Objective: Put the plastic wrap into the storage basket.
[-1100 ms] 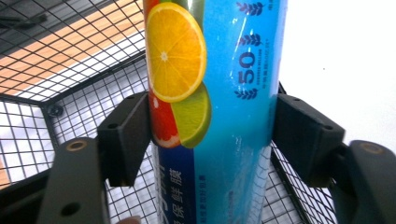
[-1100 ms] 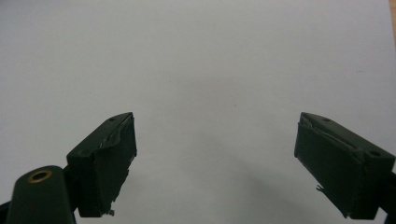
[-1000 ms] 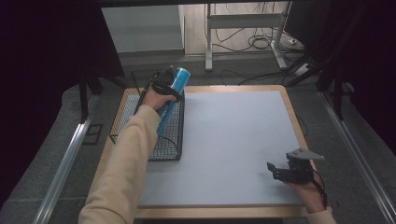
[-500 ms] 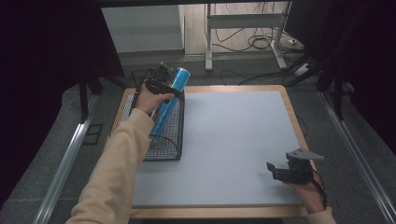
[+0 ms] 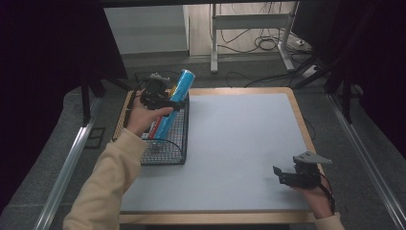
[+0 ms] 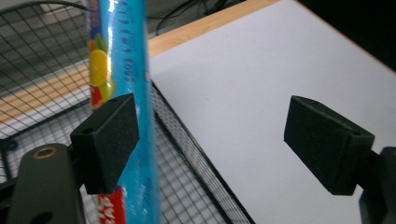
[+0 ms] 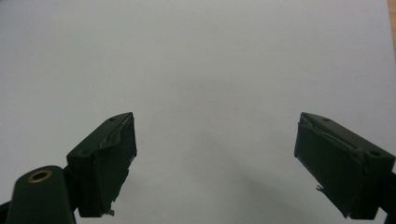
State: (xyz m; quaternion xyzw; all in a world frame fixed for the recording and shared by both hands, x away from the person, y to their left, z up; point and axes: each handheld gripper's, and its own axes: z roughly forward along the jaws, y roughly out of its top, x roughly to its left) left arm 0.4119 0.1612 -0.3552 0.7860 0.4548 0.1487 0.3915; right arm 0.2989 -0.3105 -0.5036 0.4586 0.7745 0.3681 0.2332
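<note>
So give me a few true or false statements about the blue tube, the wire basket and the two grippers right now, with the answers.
1. The blue tube leans in the wire basket, its top above the rim. True.
2. The left gripper is clamped on the tube. False: its jaws have just been opening and stand apart, the tube beside one of them.
3. The right gripper holds a red box. False: its jaws are open, with nothing between them.
4. The basket sits at the table's left edge. True.

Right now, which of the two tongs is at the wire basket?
The left tongs: just opened, blue tube beside one pad, at the wire basket. The right tongs hover open over the white table.
</note>
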